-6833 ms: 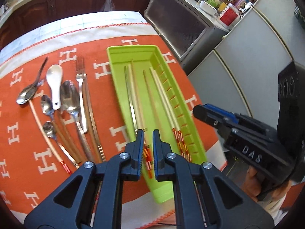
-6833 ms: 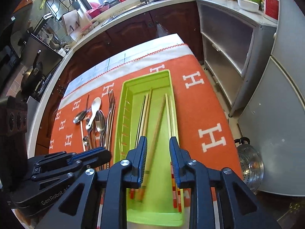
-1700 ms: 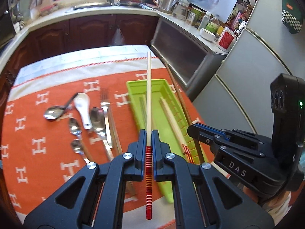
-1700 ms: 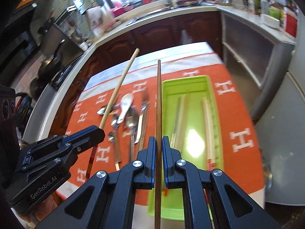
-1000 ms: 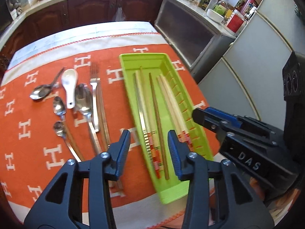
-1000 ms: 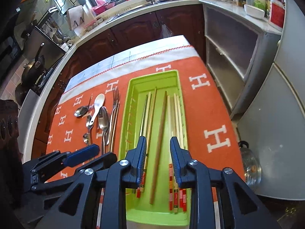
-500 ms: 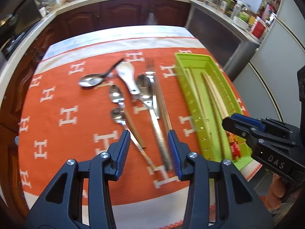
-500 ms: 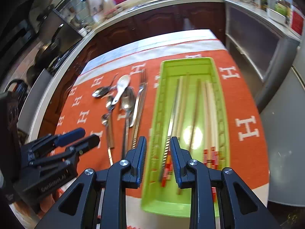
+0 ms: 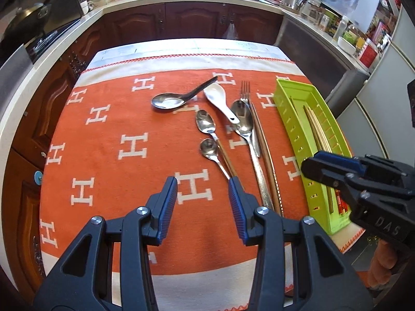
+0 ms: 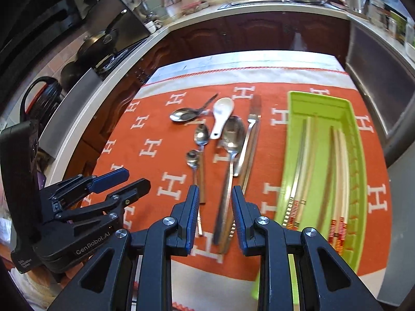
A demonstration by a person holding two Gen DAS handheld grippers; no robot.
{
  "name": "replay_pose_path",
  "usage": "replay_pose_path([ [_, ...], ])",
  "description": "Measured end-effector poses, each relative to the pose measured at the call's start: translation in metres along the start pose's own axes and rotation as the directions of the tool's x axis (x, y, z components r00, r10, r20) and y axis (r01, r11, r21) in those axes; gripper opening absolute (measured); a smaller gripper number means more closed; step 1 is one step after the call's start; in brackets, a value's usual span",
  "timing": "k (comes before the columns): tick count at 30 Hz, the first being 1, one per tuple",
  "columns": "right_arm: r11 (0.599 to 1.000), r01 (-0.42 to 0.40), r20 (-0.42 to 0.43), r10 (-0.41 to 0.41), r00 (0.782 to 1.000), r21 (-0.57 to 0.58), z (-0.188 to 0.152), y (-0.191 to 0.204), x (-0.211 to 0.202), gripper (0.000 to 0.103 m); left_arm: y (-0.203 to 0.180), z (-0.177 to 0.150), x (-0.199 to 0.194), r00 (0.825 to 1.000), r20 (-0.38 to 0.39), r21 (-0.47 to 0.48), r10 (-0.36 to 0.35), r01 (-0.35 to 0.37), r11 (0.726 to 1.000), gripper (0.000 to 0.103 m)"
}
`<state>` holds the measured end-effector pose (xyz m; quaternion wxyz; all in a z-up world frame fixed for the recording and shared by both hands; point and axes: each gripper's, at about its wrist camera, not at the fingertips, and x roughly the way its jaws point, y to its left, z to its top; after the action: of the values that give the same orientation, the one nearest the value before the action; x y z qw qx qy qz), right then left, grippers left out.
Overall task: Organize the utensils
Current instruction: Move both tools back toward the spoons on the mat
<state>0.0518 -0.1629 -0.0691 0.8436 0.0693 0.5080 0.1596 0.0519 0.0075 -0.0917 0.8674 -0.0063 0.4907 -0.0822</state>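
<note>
Chopsticks (image 10: pixel 339 155) dropped in green tray (image 10: pixel 320 98) | both fingers spread, empty | swung over to spoons (image 9: pixel 206 124); those came next, I reckoned.

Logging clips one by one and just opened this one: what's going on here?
A person holds a set of tongs in each hand over an orange cloth. Both the left tongs and the right tongs are open and empty. Chopsticks already lie in the green tray. Several spoons, among them a white spoon, and a fork lie loose on the cloth beside the tray.
</note>
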Motion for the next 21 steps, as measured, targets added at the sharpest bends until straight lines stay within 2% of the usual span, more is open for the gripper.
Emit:
replay_pose_path([
  [3,1.0,-0.006,-0.014,0.006,1.0,-0.024,0.005,0.015,0.011,0.026,0.01,0.0,-0.001,1.0,0.009,-0.014,0.003,-0.003,1.0,0.038],
  [7,0.999,-0.002,-0.033,0.0,0.999,-0.044,0.013,0.026,0.026,0.026,0.026,-0.001,0.0,1.0,0.017,-0.046,-0.002,0.003,0.999,0.051],
  [16,0.997,0.008,-0.05,-0.011,0.999,-0.071,0.027,0.045,0.069,0.026,0.062,-0.009,0.02,1.0,0.004,-0.098,-0.031,0.031,0.995,0.052],
  [21,0.997,0.04,-0.096,-0.046,0.994,-0.063,0.034,0.036,0.108,0.025,0.068,-0.011,0.033,0.999,-0.011,-0.097,-0.041,0.04,0.995,0.052],
])
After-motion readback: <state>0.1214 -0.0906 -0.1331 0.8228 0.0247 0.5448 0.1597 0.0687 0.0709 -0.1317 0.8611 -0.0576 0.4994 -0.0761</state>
